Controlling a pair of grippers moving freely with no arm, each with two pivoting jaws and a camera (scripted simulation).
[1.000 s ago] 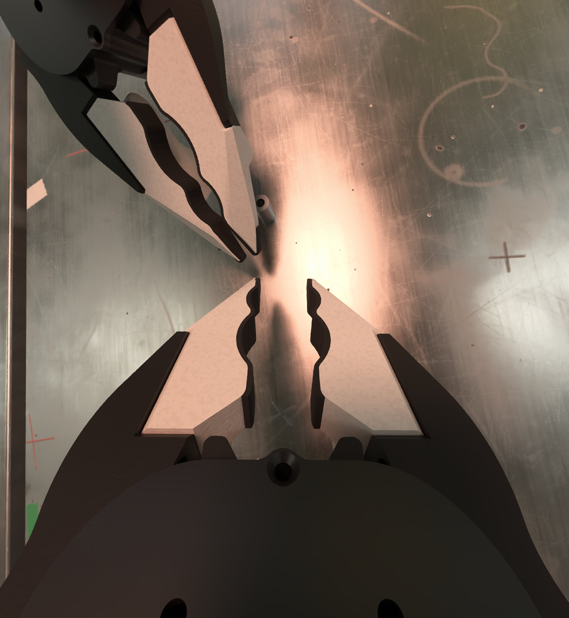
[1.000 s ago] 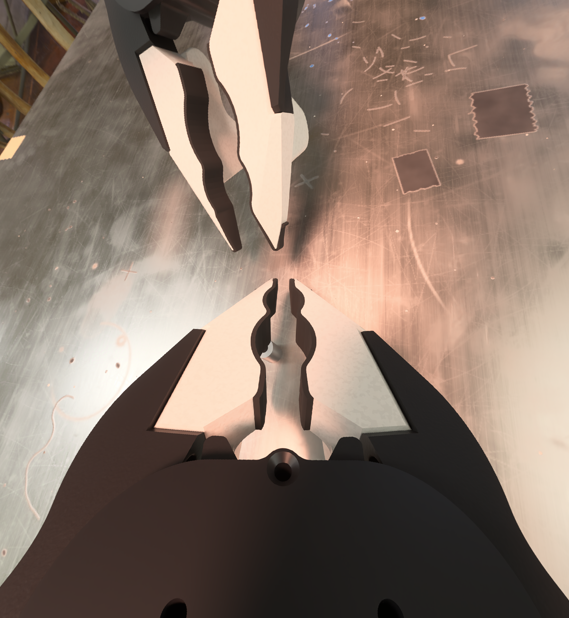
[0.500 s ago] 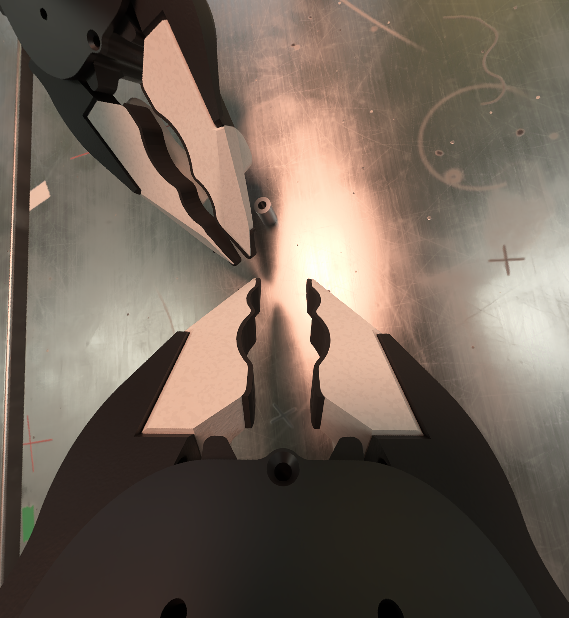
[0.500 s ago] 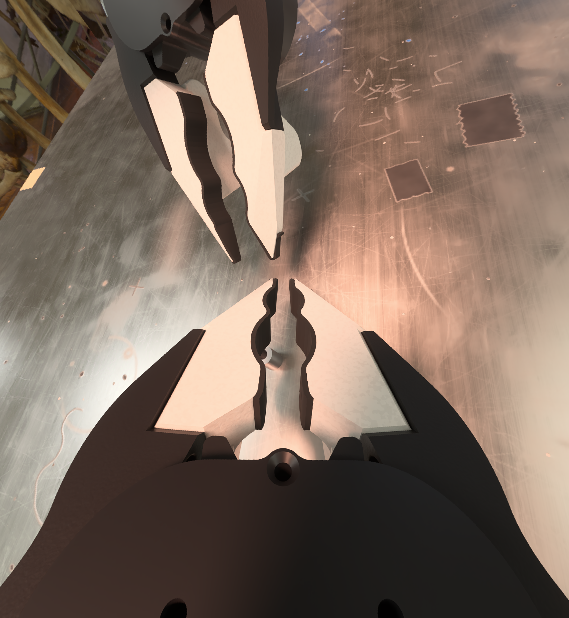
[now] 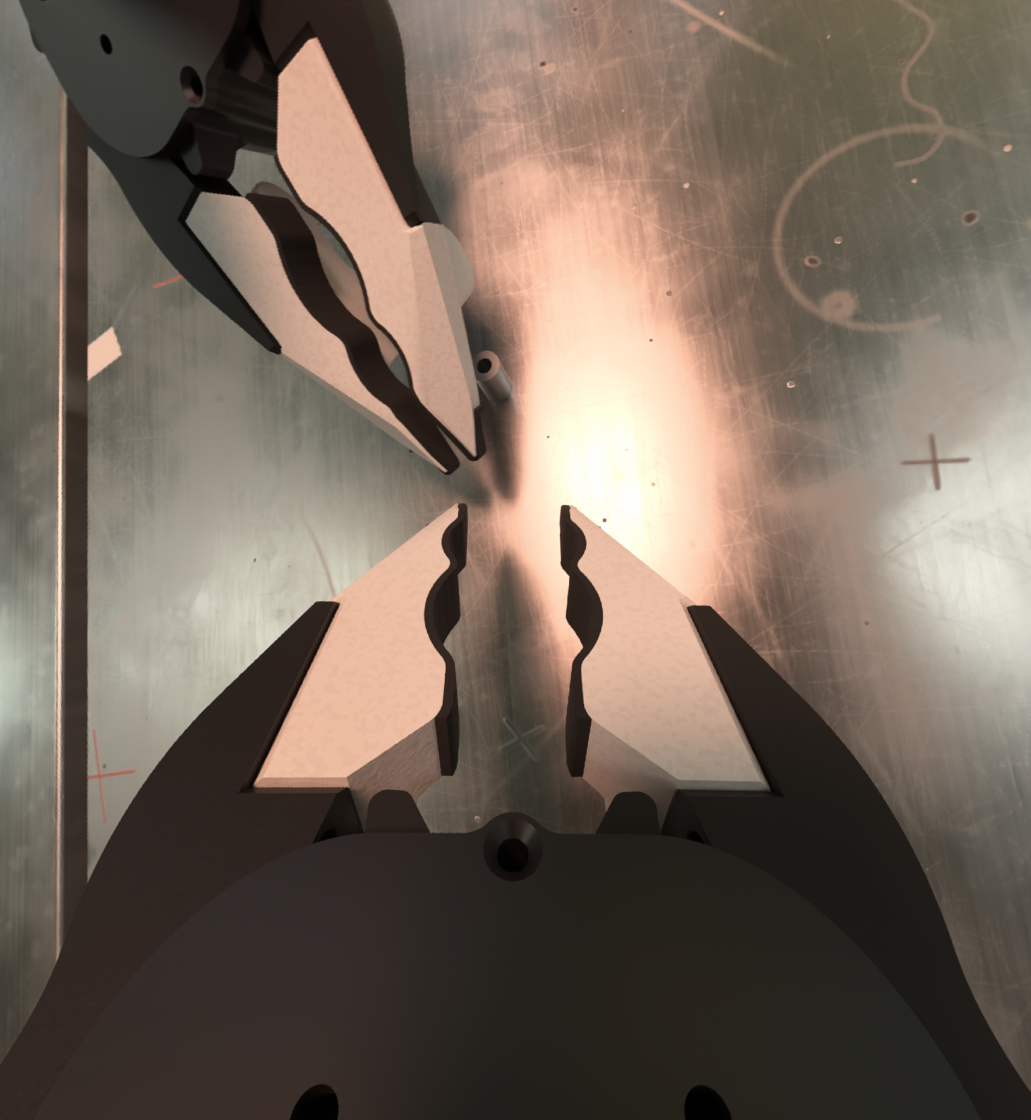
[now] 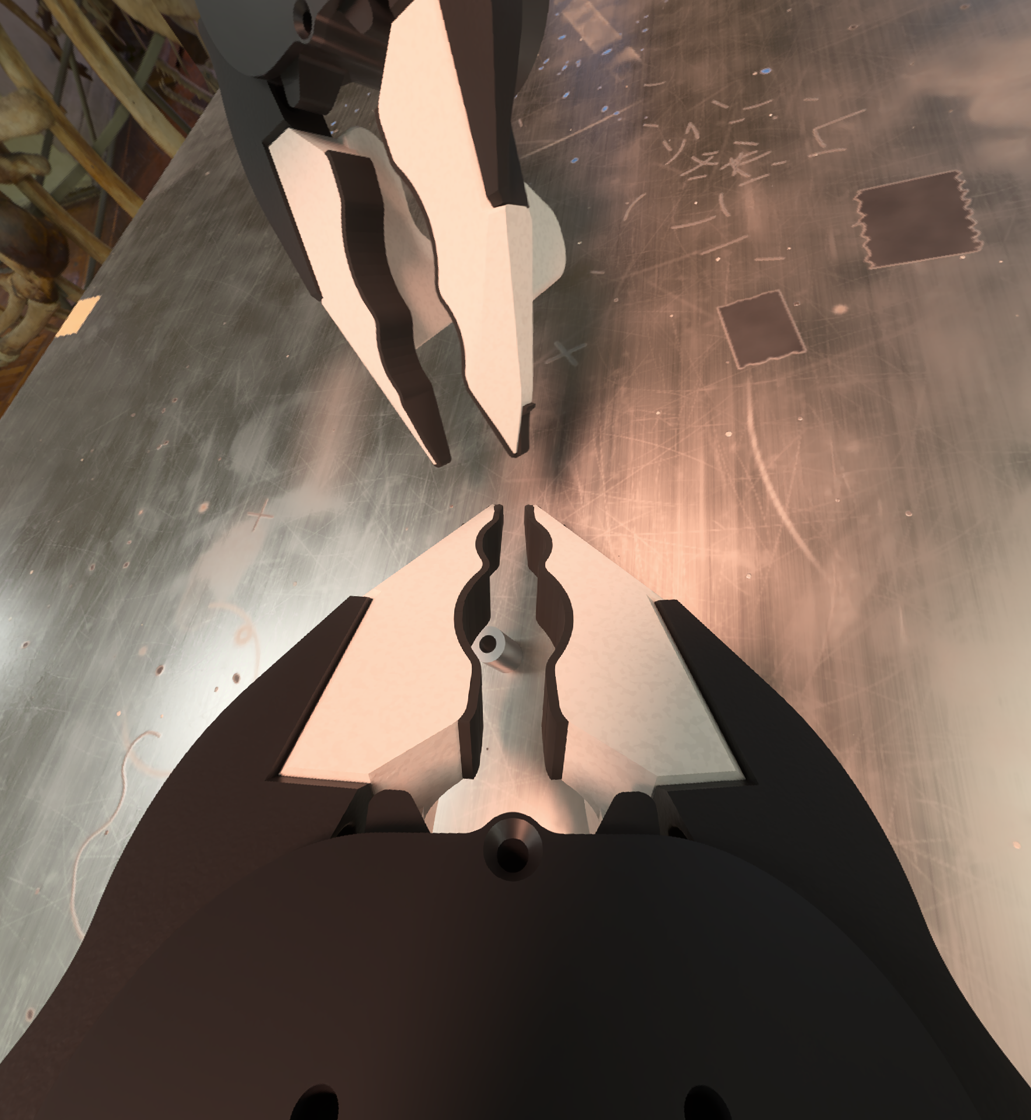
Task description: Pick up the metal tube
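The metal tube (image 5: 495, 383) is a short silver cylinder lying on the scratched metal table (image 5: 804, 606). In the left wrist view my left gripper (image 5: 513, 508) is open and empty, its tips a little short of the tube. My right gripper (image 5: 461, 463) comes in from the upper left, almost shut, with the tube just beside its outer finger and not held. In the right wrist view the tube (image 6: 495, 653) shows on the table through the thin slit of my right gripper (image 6: 513, 508). My left gripper (image 6: 477, 454) points tip to tip at it.
The table edge (image 6: 107, 291) runs along the left of the right wrist view, with wooden frames (image 6: 22, 182) beyond it. Two dark patches (image 6: 919, 227) (image 6: 758, 330) mark the far right. A dark strip (image 5: 74, 545) and a pale tape scrap (image 5: 104, 351) lie at the left.
My right gripper has drawn back a little towards the upper left, so more of the tube shows beside and beneath it. The left gripper has barely moved. Neither gripper's jaw gap has changed.
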